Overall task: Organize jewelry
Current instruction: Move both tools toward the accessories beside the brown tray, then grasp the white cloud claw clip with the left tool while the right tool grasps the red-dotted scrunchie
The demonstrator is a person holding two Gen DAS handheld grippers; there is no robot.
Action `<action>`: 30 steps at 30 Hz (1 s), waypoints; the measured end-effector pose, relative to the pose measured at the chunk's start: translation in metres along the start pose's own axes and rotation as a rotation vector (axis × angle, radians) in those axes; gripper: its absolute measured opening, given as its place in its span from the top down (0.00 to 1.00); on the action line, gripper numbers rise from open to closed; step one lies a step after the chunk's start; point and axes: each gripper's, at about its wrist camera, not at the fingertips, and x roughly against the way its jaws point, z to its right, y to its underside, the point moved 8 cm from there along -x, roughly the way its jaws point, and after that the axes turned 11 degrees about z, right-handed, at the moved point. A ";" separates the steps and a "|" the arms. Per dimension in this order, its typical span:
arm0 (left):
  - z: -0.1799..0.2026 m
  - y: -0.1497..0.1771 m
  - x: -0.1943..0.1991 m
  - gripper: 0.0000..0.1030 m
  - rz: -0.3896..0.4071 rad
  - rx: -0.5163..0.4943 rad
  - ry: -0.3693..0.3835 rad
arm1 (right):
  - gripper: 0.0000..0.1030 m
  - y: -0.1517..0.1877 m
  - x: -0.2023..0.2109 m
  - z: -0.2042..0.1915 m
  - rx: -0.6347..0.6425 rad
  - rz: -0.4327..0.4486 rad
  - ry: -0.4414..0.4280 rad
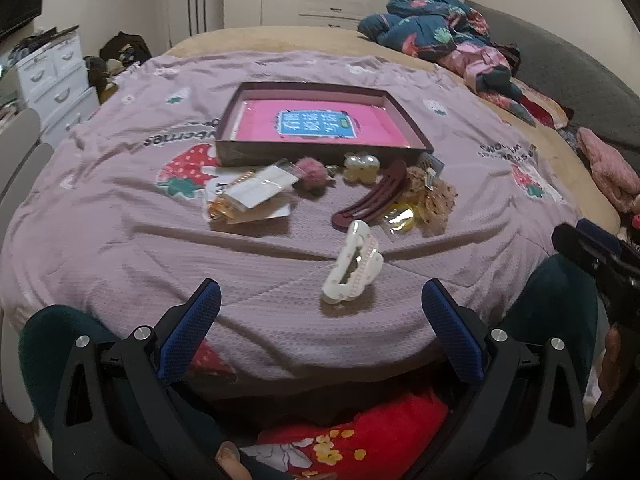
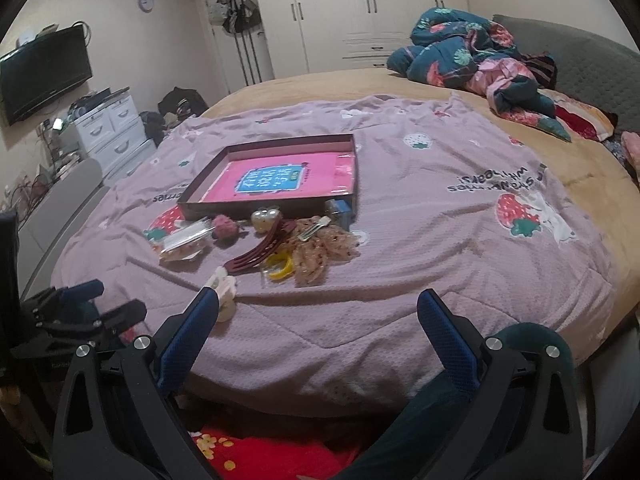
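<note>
I had the left gripper [image 1: 320,300] spread wide and empty over the near edge of the bed [image 1: 360,46], above the lilac strawberry blanket [image 1: 120,240]. The white hair claw [image 1: 352,268] lay on the blanket just ahead of it, between the blue fingertips [image 1: 210,294] but not touching either. Beyond it I saw the dark red comb clip [image 1: 372,196], a yellow ring in a clear wrapper [image 1: 400,216] and a dotted tan bow [image 1: 436,196] bunched together, with packaged pieces on cards [image 1: 256,192], a pink pompom [image 1: 314,174] and a pearl clip [image 1: 360,166] near the box. The shallow dark box [image 1: 320,156] held only a pink book [image 1: 320,124]. My right gripper [image 2: 318,304] was equally wide open, holding nothing, hovering off to the right.
</note>
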 end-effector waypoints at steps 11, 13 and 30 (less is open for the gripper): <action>0.010 -0.015 -0.021 0.09 0.002 -0.026 0.005 | 0.04 -0.016 -0.015 0.026 0.007 0.021 0.043; 0.009 -0.018 -0.028 0.09 -0.002 -0.029 -0.002 | 0.04 -0.018 -0.024 0.026 0.020 0.009 0.030; 0.000 0.004 -0.076 0.09 -0.102 -0.035 0.039 | 0.04 -0.006 -0.126 -0.002 0.163 -0.173 -0.093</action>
